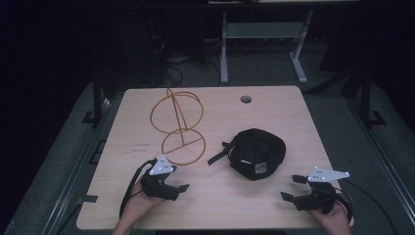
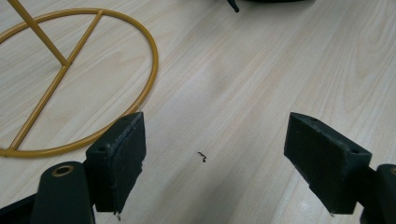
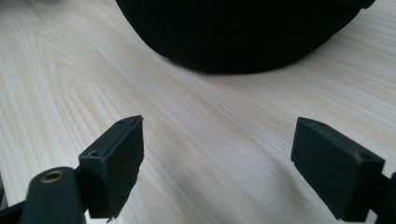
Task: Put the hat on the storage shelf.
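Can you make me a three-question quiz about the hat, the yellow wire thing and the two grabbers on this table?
1. Where does the black cap lie?
A. to the right of the yellow wire stand
B. on top of the stand
C. on the floor

2. How many rings does the yellow wire stand have?
A. one
B. two
C. five

3. How are the jaws of the left gripper and the right gripper?
A. both closed on the cap
B. both open with nothing between them
C. one holds the stand

Answers: 1 A, the cap sits on the table beside the stand. 2 B, one ring lies flat and one stands upright. 3 B, bare wood shows between each pair of jaws.
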Demonstrator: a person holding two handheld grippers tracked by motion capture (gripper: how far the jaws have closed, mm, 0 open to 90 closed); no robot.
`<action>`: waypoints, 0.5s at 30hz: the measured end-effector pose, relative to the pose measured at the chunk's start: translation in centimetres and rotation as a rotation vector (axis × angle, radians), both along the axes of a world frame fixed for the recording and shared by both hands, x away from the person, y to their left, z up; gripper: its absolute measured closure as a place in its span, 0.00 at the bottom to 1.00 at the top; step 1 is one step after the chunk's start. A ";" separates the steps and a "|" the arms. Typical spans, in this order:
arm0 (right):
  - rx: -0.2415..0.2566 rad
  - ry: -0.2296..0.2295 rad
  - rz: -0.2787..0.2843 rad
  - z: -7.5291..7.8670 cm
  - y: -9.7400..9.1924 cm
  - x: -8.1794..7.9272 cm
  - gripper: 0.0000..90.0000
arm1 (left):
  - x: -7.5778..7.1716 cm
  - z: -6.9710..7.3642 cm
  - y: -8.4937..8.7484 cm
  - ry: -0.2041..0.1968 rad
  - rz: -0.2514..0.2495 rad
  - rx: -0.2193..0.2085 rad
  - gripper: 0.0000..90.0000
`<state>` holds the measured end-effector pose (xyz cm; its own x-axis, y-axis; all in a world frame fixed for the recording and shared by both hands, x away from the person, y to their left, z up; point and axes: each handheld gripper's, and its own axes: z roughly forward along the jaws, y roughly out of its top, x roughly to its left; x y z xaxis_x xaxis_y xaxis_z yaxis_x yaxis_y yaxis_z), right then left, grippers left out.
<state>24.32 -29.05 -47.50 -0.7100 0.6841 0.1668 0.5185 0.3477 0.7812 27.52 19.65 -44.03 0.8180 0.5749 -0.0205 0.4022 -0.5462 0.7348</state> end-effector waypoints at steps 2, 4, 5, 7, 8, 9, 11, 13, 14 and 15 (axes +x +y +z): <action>0.003 0.003 0.000 0.0 0.0 0.0 0.18 | 0.0 0.1 -0.1 -0.005 -0.001 0.007 0.23; 0.004 0.009 0.003 -0.1 -0.1 0.0 0.18 | 0.0 0.1 -0.1 0.002 -0.004 0.008 0.24; 0.007 0.010 0.002 -0.1 -0.1 0.0 0.18 | 0.0 0.2 -0.2 0.003 -0.003 0.008 0.24; 0.010 0.009 0.004 -0.1 -0.2 0.0 0.18 | -0.1 0.2 -0.2 0.000 0.000 0.002 0.24; 0.010 0.007 0.001 -0.1 -0.2 0.0 0.18 | -0.1 0.4 -0.4 -0.005 -0.005 0.002 0.24; 0.010 0.008 0.000 -0.1 -0.3 0.0 0.18 | -0.1 0.6 -0.5 -0.009 -0.005 -0.001 0.24; 0.014 0.002 0.000 0.0 -0.4 -0.1 0.18 | -0.2 0.8 -0.7 -0.012 -0.014 -0.012 0.24; 0.016 0.001 -0.001 0.1 -0.4 -0.1 0.18 | -0.2 0.9 -0.9 -0.011 -0.020 -0.017 0.24; 0.016 -0.002 0.000 0.1 -0.4 -0.1 0.18 | -0.2 1.0 -1.2 -0.002 -0.028 -0.016 0.24; 0.016 -0.002 0.000 0.1 -0.4 -0.1 0.18 | -0.2 1.0 -1.2 -0.002 -0.028 -0.016 0.23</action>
<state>24.19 -29.44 -47.39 -0.7103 0.6814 0.1763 0.5173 0.3354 0.7874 27.33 18.40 -43.01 0.8339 0.5513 -0.0278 0.3855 -0.5456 0.7441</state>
